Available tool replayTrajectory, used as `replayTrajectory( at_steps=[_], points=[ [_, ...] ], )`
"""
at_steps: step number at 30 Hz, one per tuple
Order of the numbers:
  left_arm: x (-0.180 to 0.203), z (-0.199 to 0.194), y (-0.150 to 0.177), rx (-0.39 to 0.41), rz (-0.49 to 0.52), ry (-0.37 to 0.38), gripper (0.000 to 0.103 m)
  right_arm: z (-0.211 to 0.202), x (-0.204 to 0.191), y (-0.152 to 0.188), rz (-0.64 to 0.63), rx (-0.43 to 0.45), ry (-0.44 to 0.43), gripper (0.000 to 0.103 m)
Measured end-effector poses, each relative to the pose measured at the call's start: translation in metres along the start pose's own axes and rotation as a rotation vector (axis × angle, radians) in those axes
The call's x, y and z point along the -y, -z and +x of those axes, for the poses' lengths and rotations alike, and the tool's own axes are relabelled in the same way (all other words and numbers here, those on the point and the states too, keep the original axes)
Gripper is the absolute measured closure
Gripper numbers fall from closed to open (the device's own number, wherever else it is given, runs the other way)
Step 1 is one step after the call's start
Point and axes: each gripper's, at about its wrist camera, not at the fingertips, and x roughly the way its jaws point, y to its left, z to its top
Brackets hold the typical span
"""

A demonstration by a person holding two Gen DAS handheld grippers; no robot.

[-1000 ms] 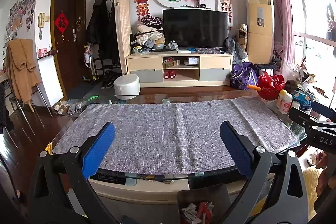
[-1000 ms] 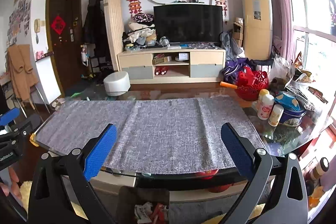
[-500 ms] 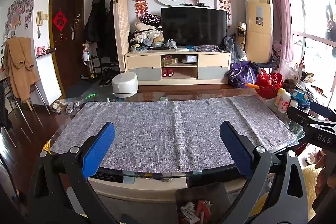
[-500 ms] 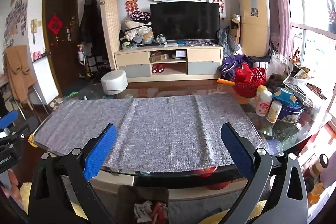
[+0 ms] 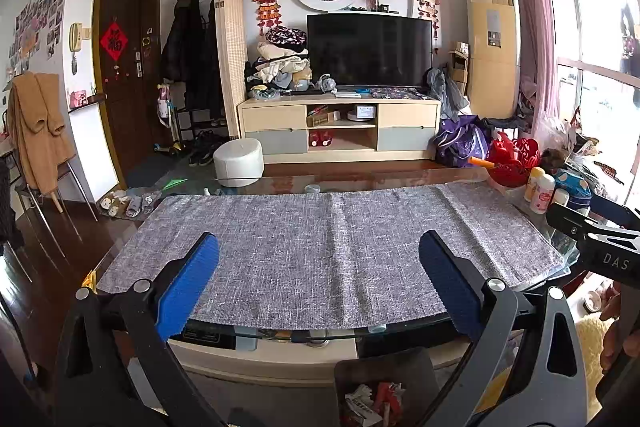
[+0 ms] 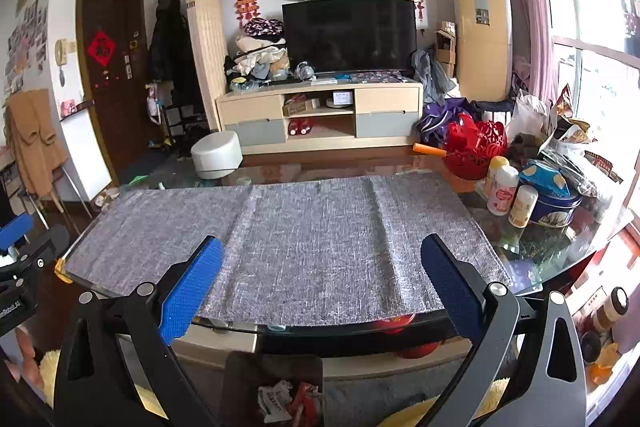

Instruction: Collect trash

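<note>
My left gripper [image 5: 320,283] is open and empty, held above the near edge of a glass table [image 5: 280,183] covered by a grey woven mat [image 5: 320,243]. My right gripper [image 6: 320,285] is open and empty, also over the near edge of the mat [image 6: 320,235]. A dark bin [image 5: 384,383] stands on the floor below the table edge, holding crumpled white and red trash [image 5: 372,403]. The bin [image 6: 276,375] and its trash [image 6: 288,401] also show in the right wrist view. The right gripper shows at the right edge of the left wrist view [image 5: 600,239].
Bottles [image 6: 502,189], a blue tin [image 6: 554,203], a red basket [image 6: 476,147] and bags crowd the table's right end. A white stool [image 5: 238,163], a TV cabinet [image 5: 340,131] and a chair with a brown coat [image 5: 36,135] stand beyond.
Both grippers have risen and pulled back slightly, so the view tilts a little. Both stay open and empty.
</note>
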Motion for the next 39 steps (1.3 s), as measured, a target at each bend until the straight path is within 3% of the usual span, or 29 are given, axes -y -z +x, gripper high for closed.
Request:
replayTrajectory(
  at_steps=[39],
  points=[
    [0.0015,-0.0031,-0.0059,0.003,-0.01,0.0,0.008,0.0002,-0.0027,0.0063,0.021,-0.009,-0.002,0.003]
  ],
)
